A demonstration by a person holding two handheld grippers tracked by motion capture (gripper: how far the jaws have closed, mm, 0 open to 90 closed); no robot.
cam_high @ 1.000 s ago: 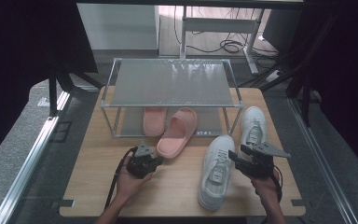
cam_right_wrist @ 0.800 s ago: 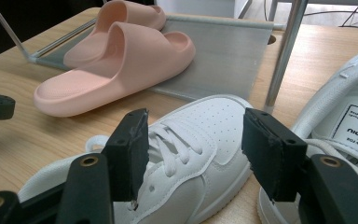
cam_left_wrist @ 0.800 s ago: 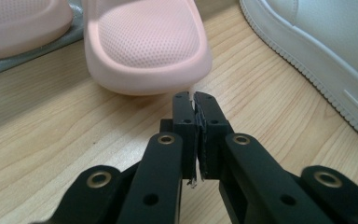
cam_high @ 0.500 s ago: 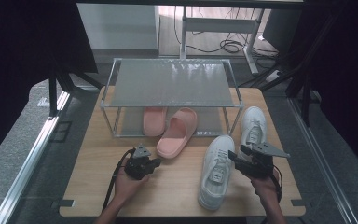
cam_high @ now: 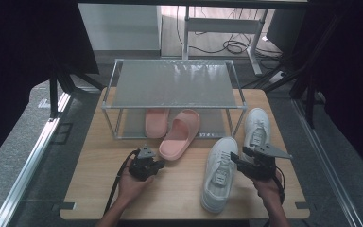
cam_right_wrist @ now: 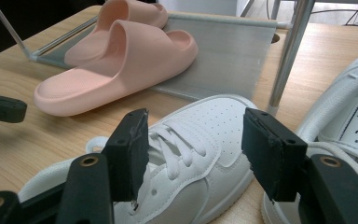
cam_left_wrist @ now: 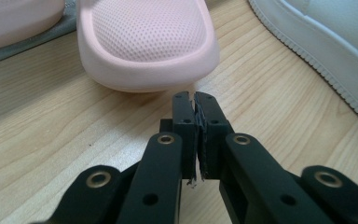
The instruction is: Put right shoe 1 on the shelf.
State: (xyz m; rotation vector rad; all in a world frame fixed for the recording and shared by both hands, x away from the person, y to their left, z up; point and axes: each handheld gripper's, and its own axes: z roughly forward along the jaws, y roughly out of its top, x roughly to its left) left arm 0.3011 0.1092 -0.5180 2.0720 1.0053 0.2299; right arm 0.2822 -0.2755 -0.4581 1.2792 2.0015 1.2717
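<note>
- left gripper [cam_left_wrist: 196,100] clenched on nothing, tips just short of the pink slipper [cam_left_wrist: 147,42], likely poised to nudge it.
- right gripper [cam_right_wrist: 193,154] released, jaws straddling the white sneaker [cam_right_wrist: 191,154], ready to grasp.

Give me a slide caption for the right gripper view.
Open right hand-held gripper poised over a white sneaker, pink slide sandal beyond.

We see our right gripper [cam_right_wrist: 193,154] with jaws spread wide over a white sneaker [cam_right_wrist: 200,140], its laces between them, untouched. A second white sneaker [cam_right_wrist: 349,116] lies alongside; two pink slides [cam_right_wrist: 116,60] rest against the rack's shelf [cam_right_wrist: 228,51].
</note>
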